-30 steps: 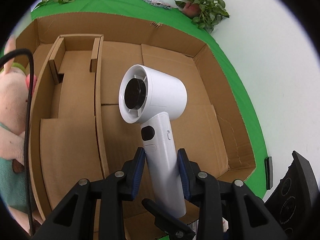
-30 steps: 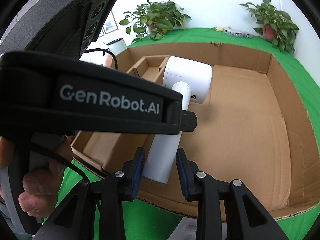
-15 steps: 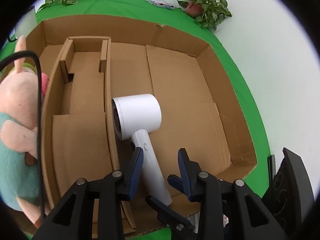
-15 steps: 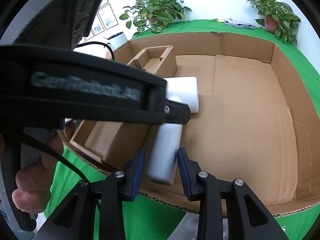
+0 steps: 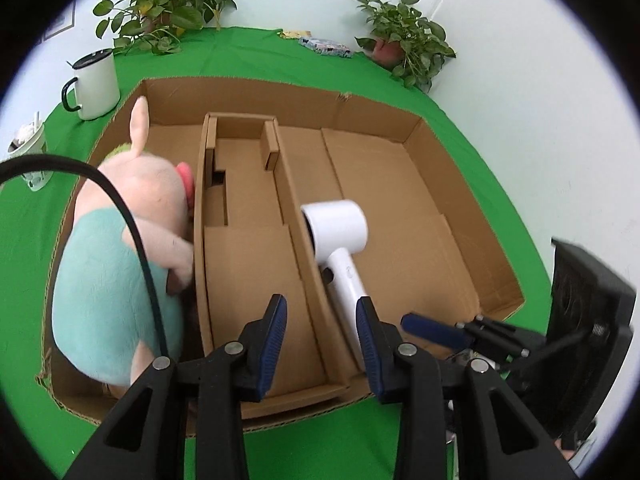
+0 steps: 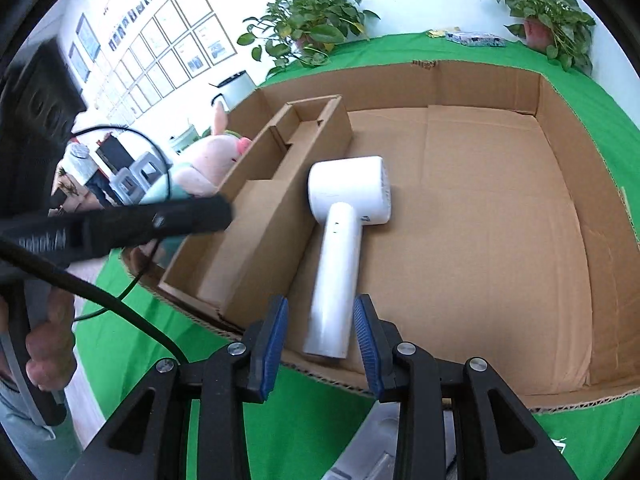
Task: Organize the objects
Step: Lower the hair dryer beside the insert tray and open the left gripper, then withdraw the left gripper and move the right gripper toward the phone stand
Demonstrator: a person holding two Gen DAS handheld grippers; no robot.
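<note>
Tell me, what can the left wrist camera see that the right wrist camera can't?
Only the left wrist view shows the white mug whole, standing on the green cloth. Only the right wrist view shows the framed pictures on the wall and the person's hand. Both show the white hair dryer lying in the cardboard box, and the plush pig.

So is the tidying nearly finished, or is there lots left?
Partly done. The white hair dryer lies in the cardboard box, beside the inner divider tray, and the pig plush toy sits in the left section. Nothing is in hand: both the left gripper and right gripper are empty. The white mug is outside the box and may go in next.
</note>
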